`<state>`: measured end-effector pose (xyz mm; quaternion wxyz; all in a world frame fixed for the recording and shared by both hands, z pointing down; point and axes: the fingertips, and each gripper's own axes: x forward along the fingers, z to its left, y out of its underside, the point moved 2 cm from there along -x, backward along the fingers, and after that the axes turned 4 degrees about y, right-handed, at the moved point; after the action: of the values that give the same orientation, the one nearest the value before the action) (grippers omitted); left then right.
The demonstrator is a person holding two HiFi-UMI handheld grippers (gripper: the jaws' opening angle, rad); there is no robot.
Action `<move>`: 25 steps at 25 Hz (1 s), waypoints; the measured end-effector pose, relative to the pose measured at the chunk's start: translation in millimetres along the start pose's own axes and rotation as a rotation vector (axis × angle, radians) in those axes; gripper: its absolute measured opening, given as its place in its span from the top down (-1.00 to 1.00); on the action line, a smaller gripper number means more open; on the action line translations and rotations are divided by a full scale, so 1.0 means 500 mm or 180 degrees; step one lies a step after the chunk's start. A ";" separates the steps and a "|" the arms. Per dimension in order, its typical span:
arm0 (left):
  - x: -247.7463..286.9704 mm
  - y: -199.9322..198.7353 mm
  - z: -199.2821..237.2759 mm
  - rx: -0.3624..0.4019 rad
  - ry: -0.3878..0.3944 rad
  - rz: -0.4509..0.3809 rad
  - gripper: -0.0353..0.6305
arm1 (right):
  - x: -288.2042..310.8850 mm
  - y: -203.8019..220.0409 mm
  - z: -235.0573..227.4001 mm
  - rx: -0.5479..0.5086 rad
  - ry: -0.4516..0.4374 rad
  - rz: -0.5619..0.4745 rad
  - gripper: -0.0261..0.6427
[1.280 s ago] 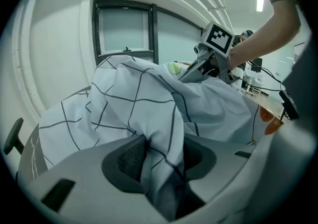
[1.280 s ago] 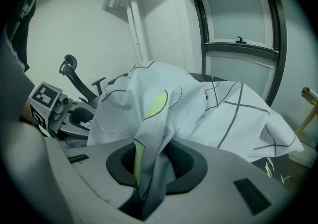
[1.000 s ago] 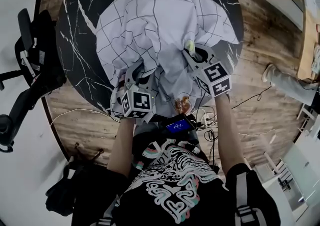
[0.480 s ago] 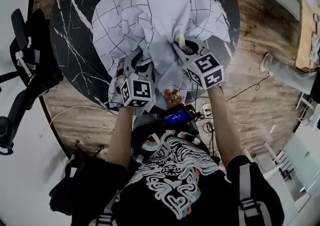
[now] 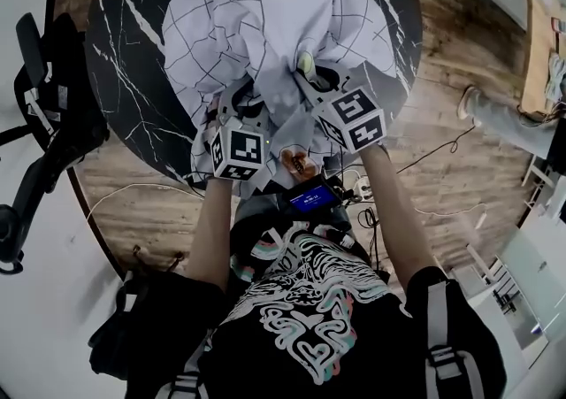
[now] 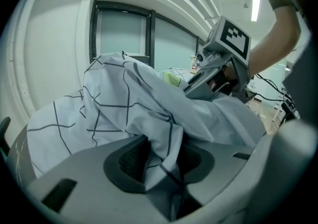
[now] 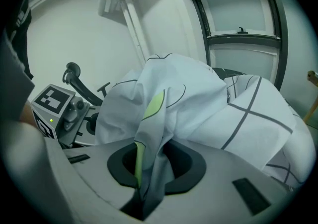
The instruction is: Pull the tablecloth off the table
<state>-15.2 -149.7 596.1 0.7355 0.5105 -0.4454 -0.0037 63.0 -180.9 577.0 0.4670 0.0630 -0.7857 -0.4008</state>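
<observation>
Two grippers, both clamped on the tablecloth [image 5: 265, 8].

Left gripper [image 6: 164, 168]: jaws drawn in on a thick fold of the white, dark-gridded cloth. The fold runs down through the gap and fills it.

Right gripper [image 7: 146, 171]: jaws nearly together on a narrower twist of the same cloth, with a pale green patch [image 7: 154, 104] caught in the pinch.

Position: the grippers sit side by side, close but apart. The cloth is bunched into a mound just ahead of both, on the round black marbled bench [image 5: 133, 26]. Bare bench top shows outboard of each gripper and beyond the mound. A short flap hangs below and behind the grippers, over the bench rim.

Step in hand (judged): drag the gathered cloth rearward off the rim. Most of it lies on the bench, so the task looks less than half done.

How to do it well:
- Draw both grippers straight back together at one rate, so the mound slides as one and does not twist between them.
- Hold the pull low and near level. Lifting would only stretch the folds ahead.
- Hold clamp pressure. The right gripper's bite is thin and is the likelier one to slip.
- If reach runs out with cloth left ahead, re-grip further forward one gripper at a time, with the other clamped.
- Mind the flap behind the grippers. It hangs just beside the small blue-lit device [image 5: 309, 198] and could snag there.
</observation>
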 end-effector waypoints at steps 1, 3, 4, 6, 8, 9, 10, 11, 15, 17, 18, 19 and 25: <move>-0.002 -0.001 0.001 -0.0041 0.0025 -0.0036 0.46 | 0.001 -0.001 0.005 0.0022 -0.0022 -0.0016 0.74; -0.005 -0.004 0.001 -0.0107 0.0062 -0.0097 0.47 | 0.001 -0.005 0.013 0.0043 -0.0046 -0.0054 0.75; -0.007 -0.006 0.000 -0.0127 0.0074 -0.0119 0.47 | 0.001 -0.006 0.016 0.0045 -0.0052 -0.0072 0.75; -0.009 -0.008 0.000 -0.0145 0.0077 -0.0144 0.48 | 0.001 -0.008 0.022 0.0042 -0.0058 -0.0097 0.76; -0.010 -0.011 0.000 -0.0156 0.0066 -0.0152 0.48 | 0.002 -0.011 0.026 0.0034 -0.0068 -0.0094 0.76; -0.011 -0.012 0.000 -0.0164 0.0062 -0.0157 0.49 | 0.002 -0.013 0.028 0.0034 -0.0077 -0.0093 0.76; -0.013 -0.014 0.001 -0.0171 0.0059 -0.0164 0.49 | 0.002 -0.015 0.030 0.0037 -0.0086 -0.0099 0.77; -0.014 -0.016 0.002 -0.0175 0.0056 -0.0172 0.49 | 0.002 -0.018 0.033 0.0037 -0.0093 -0.0112 0.77; -0.020 -0.025 0.000 -0.0180 0.0037 -0.0212 0.49 | -0.005 -0.026 0.040 0.0013 -0.0093 -0.0168 0.77; -0.023 -0.031 -0.003 -0.0179 0.0033 -0.0240 0.50 | -0.012 -0.030 0.042 -0.0006 -0.0070 -0.0186 0.78; -0.026 -0.033 -0.003 -0.0177 0.0030 -0.0253 0.50 | -0.014 -0.034 0.046 -0.0011 -0.0063 -0.0204 0.78; -0.031 -0.035 -0.002 -0.0172 0.0024 -0.0268 0.50 | -0.016 -0.037 0.051 -0.0015 -0.0058 -0.0230 0.78; -0.058 -0.056 0.000 -0.0128 -0.0055 -0.0385 0.53 | -0.037 -0.064 0.072 -0.0060 -0.0024 -0.0419 0.78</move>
<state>-19.8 -149.7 556.2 0.7402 0.5215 -0.4199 -0.0616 36.2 -172.9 533.8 0.4372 0.1087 -0.7778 -0.4383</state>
